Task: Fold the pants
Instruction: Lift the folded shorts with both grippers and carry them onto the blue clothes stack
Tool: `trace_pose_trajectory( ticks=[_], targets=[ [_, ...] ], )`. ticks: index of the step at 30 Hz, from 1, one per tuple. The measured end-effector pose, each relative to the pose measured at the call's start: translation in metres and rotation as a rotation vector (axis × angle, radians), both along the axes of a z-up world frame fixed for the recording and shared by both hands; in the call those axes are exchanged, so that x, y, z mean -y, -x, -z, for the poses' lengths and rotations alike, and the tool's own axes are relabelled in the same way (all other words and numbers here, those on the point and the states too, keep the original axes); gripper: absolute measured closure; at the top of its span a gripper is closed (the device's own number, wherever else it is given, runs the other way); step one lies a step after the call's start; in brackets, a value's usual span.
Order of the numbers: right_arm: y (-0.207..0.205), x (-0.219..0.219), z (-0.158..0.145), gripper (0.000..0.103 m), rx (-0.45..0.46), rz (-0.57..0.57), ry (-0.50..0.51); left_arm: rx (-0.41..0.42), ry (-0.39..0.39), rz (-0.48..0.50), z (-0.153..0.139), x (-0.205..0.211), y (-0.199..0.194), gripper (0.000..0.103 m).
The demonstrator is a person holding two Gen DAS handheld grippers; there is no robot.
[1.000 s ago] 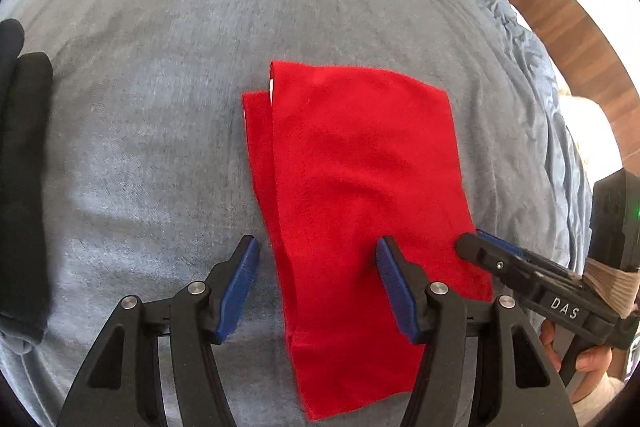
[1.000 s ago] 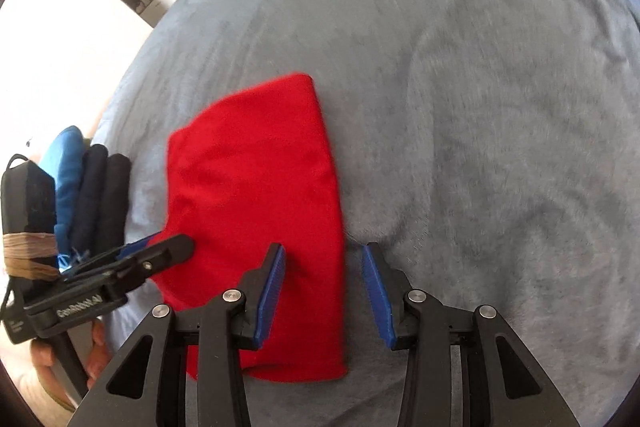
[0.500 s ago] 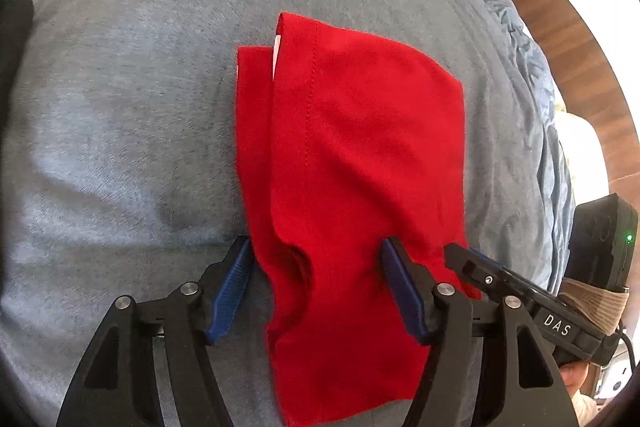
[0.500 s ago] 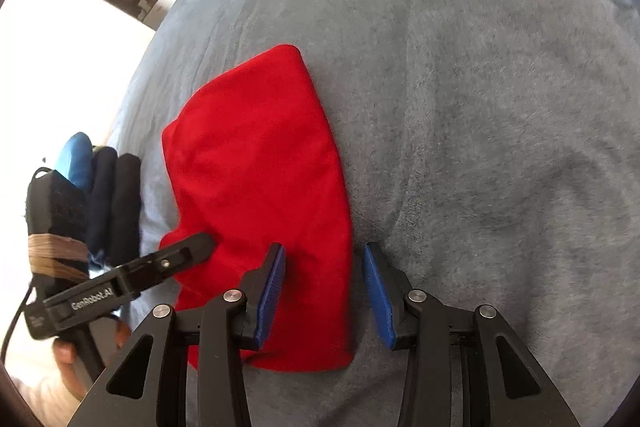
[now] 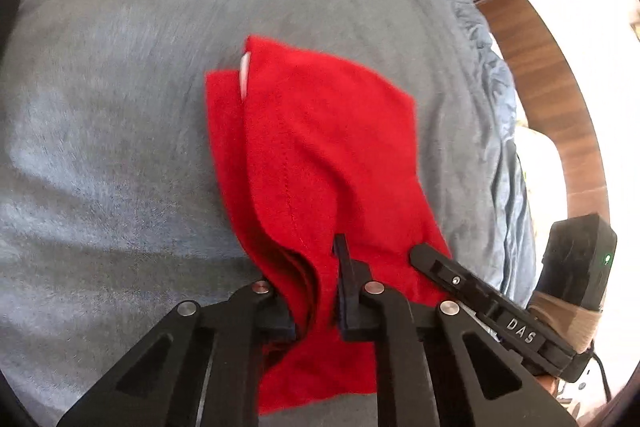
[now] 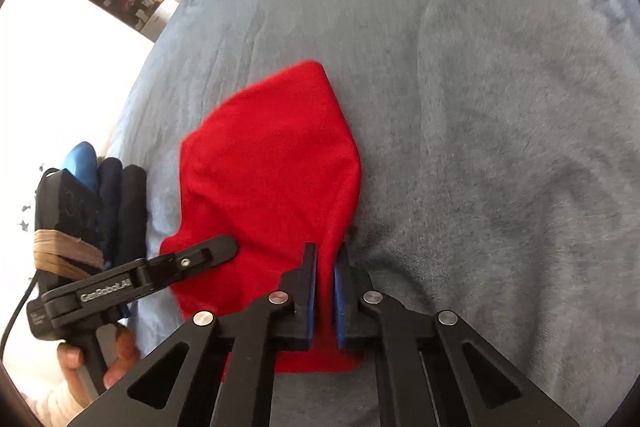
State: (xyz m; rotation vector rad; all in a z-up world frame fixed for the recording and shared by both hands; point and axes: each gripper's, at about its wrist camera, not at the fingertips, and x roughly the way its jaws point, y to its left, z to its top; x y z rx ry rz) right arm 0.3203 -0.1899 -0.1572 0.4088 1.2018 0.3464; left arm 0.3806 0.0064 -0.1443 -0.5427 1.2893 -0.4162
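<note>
The red pants (image 5: 320, 155) lay folded into a compact, roughly rectangular bundle on the bed (image 5: 120, 107), nearer its right edge, where the cover bunched into ruffles. The cloth was a bright, matte knit with a fine line of stitching running lengthwise down the top layer. A lower layer stuck out along the bundle's left side, and a small white tag (image 5: 244, 75) showed in the gap at the far corner. The near end was drawn up off the cover into soft ridges and folds, while the far end rested flat.

The left hand-held gripper (image 5: 316, 291) was clamped on the near end of the pants, several layers gathered between its black fingers. The right hand-held gripper (image 6: 324, 291) was closed on the near right edge of the same bundle, a thin fold of red pinched between its blue pads (image 6: 310, 303). Each hand-held gripper showed in the other's view, lying just beside its partner over the red cloth.

The bed cover was a grey-blue, short-piled plush, with brushed streaks and shallow dents. Beyond the bed's left edge, dark folded clothes (image 6: 124, 203) lay stacked with a blue piece. Past the right edge ran a brown wooden floor (image 5: 560, 99)
</note>
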Motion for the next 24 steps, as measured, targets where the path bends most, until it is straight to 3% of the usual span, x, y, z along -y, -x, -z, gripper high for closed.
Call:
trace_pose_trajectory(
  ticks=[5,14,24],
  targets=[
    [0.003,0.002,-0.029,0.095,0.054,0.035,0.014,0.042,0.038,-0.014,-0.023,0.001,0.002,0.09],
    [0.018,0.001,-0.087,0.095,0.151,0.036,-0.001,0.175,0.02,-0.016,-0.086,-0.012,0.017,0.09],
    [0.031,-0.05,-0.163,0.095,0.291,-0.053,-0.044,0.319,-0.033,-0.077,-0.171,-0.079,0.044,0.089]
  ],
)
